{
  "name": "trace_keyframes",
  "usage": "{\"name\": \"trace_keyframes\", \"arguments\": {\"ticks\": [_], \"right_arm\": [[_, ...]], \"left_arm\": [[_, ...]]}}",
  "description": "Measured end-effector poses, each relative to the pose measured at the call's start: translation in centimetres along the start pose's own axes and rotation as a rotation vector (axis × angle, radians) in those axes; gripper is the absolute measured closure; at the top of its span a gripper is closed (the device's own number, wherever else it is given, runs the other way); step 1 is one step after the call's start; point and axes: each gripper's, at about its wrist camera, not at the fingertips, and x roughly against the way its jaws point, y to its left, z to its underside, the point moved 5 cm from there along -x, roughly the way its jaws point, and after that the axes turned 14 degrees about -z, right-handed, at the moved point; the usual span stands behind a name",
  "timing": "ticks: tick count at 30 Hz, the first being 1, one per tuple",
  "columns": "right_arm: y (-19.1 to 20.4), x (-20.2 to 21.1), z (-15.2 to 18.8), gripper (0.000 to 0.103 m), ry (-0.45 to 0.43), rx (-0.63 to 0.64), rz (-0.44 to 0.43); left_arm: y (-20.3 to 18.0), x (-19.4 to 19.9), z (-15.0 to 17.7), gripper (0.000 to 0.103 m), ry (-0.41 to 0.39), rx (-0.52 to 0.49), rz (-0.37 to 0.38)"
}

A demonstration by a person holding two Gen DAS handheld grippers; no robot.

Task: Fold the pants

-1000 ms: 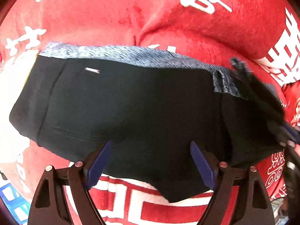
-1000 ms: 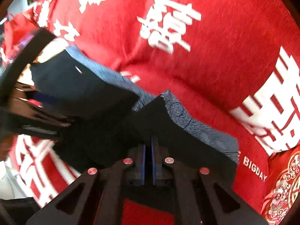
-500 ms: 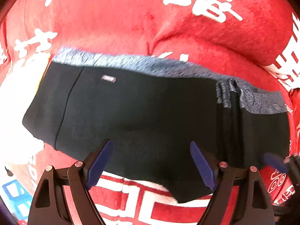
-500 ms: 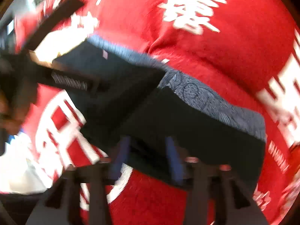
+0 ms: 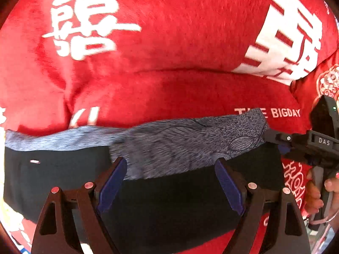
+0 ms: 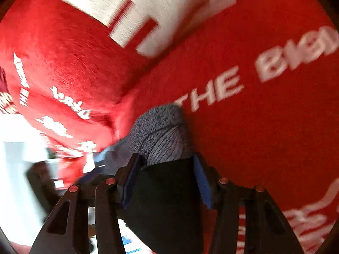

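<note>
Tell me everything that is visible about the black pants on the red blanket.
The pants are black, of a smooth matte cloth, with a grey patterned waistband along the far edge and a small tag at the left. They lie flat and folded on the red blanket, one layer over another. The left tool stands open above the near part, gripping nothing. The right tool is open around the right end of the pants; whether its pads touch the cloth is unclear.
</note>
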Motion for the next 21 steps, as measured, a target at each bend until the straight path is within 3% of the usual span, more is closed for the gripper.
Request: {"name": "trace_keyframes", "arguments": {"ticks": [2, 4, 7, 10, 11, 13, 16, 18, 21], "right_arm": [[-1.4, -0.4, -0.2, 0.058, 0.000, -0.089, -0.082], [-1.4, 0.1, 0.9, 0.076, 0.011, -0.118, -0.130], [1.4, 0.9, 2.5, 0.078, 0.063, -0.014, -0.139], [1.7, 0.5, 2.8, 0.078, 0.053, 0.060, 0.044], [1.5, -0.2, 2.7, 0.077, 0.057, 0.126, 0.160], [1.7, -1.4, 2.7, 0.065, 0.078, 0.190, 0.221], [3.2, -1.9, 2.9, 0.062, 0.070, 0.212, 0.276], [4.8, -1.1, 3.7, 0.062, 0.035, 0.266, 0.364], [7.3, -0.4, 4.7, 0.062, 0.034, 0.359, 0.418]], "left_arm": [[-0.3, -1.5, 0.0, 0.017, 0.022, -0.005, -0.031], [-0.1, -2.4, 0.6, 0.017, 0.056, -0.003, -0.060], [0.6, -2.3, 1.7, 0.017, 0.063, -0.006, -0.060], [0.9, -2.9, 3.3, 0.014, 0.092, -0.013, -0.082], [1.2, -3.1, 3.7, 0.007, 0.090, 0.007, -0.078], [1.6, -3.3, 4.0, 0.006, 0.084, 0.034, -0.078], [1.7, -3.0, 4.1, 0.006, 0.077, 0.044, -0.092], [1.8, -2.8, 4.4, 0.006, 0.069, 0.044, -0.105], [3.2, -2.0, 5.6, 0.006, 0.072, 0.060, -0.145]]}}
